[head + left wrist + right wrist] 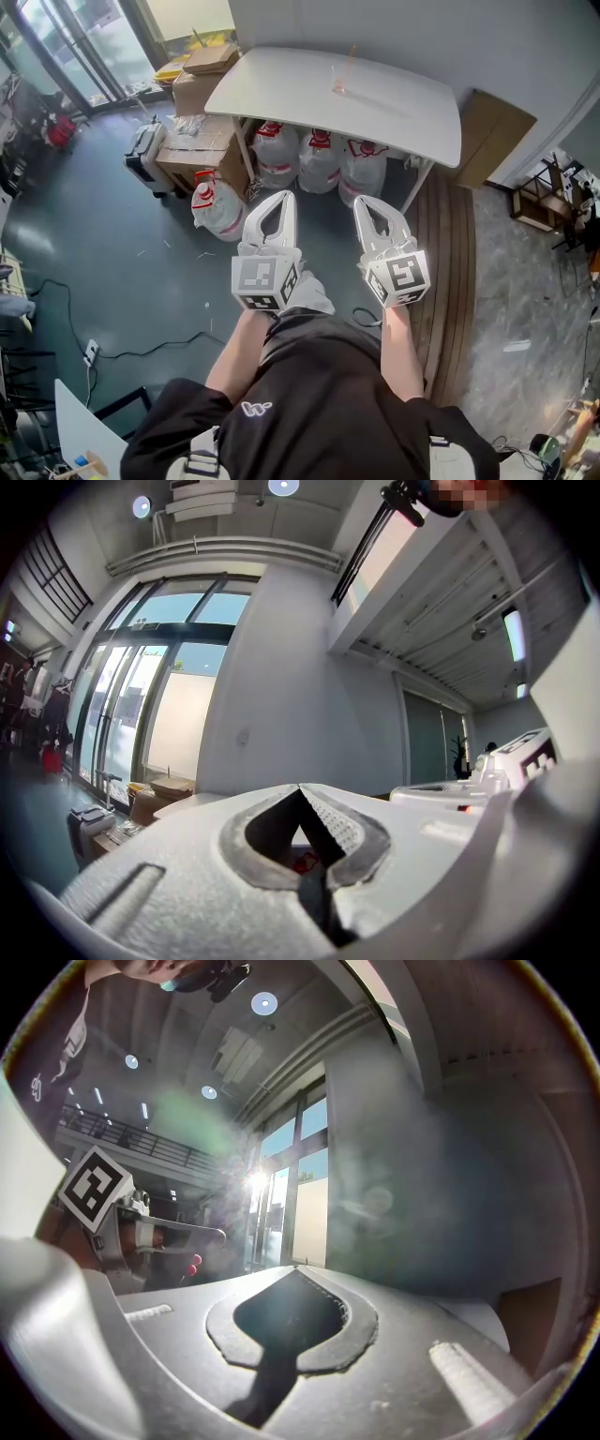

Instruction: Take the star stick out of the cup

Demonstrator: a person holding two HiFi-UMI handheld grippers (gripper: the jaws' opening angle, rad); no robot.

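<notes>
Both claws are pressed together with nothing between them: the left gripper (pixel 280 199) and the right gripper (pixel 362 202) are held level, side by side in front of the person's body, well short of the white table (pixel 281 89). The cup (pixel 339 86), small and clear, stands on that table toward its far side. The star stick (pixel 349 61) rises out of it as a thin pale line, leaning slightly.

I judge the step in hand to be the approach, with the reach not yet made. To do it well, one gripper should part its jaws before it arrives, not over the cup. It should close on the shaft above the rim and draw the stick out along its own lean, so the stick does not lever the cup over (it looks light enough to tip or slide). The other gripper could steady the cup's wall. The water jugs (pixel 319 159) packed under the table may keep the person from stepping close, so the reach will probably be long.

Much is hard to read. The star itself cannot be made out at this distance, nor whether anything else is in the cup. Neither gripper view shows the cup: the left one's own jaws cover the low centre, and the right gripper view is hazy with glare
</notes>
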